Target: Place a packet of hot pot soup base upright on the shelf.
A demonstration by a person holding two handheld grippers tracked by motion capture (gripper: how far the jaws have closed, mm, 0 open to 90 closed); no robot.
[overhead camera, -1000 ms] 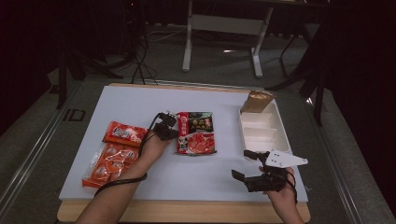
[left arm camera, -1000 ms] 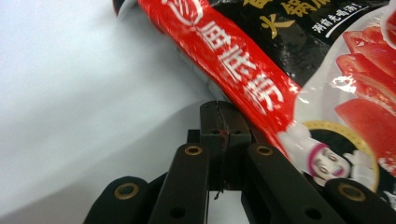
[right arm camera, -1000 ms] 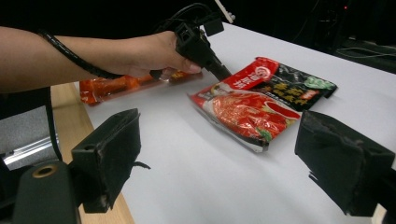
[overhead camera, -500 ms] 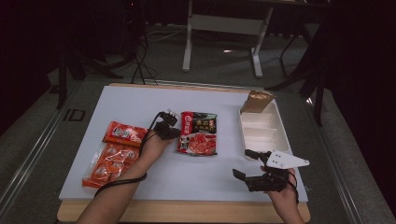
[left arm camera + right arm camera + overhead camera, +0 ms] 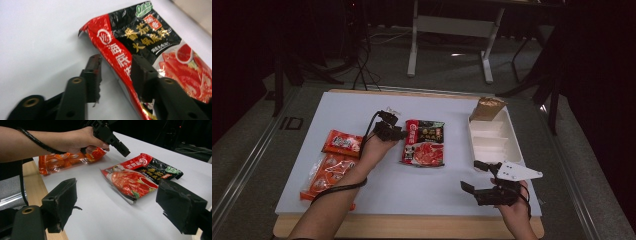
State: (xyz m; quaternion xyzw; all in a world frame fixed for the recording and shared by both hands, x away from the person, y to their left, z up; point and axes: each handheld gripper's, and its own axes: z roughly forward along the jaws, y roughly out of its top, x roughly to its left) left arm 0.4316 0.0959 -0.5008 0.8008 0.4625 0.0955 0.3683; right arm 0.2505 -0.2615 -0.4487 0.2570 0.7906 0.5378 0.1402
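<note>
At a white bench (image 5: 362, 107) edged in pale wood, a person works two hand-held grippers over a flat red-and-black foil sauce packet (image 5: 424, 142) printed with a picture of red food, which lies near the middle of the bench surface. The left gripper (image 5: 398, 131) hangs at the packet's left edge; its fingers (image 5: 93, 72) have just been opening and now stand partly apart, the red border of the packet between them with a gap showing on one side, so the pads do not appear to press on it. In the right gripper view the same gripper (image 5: 123, 151) hovers just above the packet's top corner, which curls slightly off the bench. The right gripper (image 5: 477, 176) sits near the front right of the bench, well apart from the packet, its fingers (image 5: 61, 200) spread wide with nothing between them. Two orange-red plastic snack bags (image 5: 332, 162) lie at the left under the person's left forearm. A white compartmented plastic tray (image 5: 492, 140) stands at the right, a brown paper pouch (image 5: 488, 107) in its far end.
</note>
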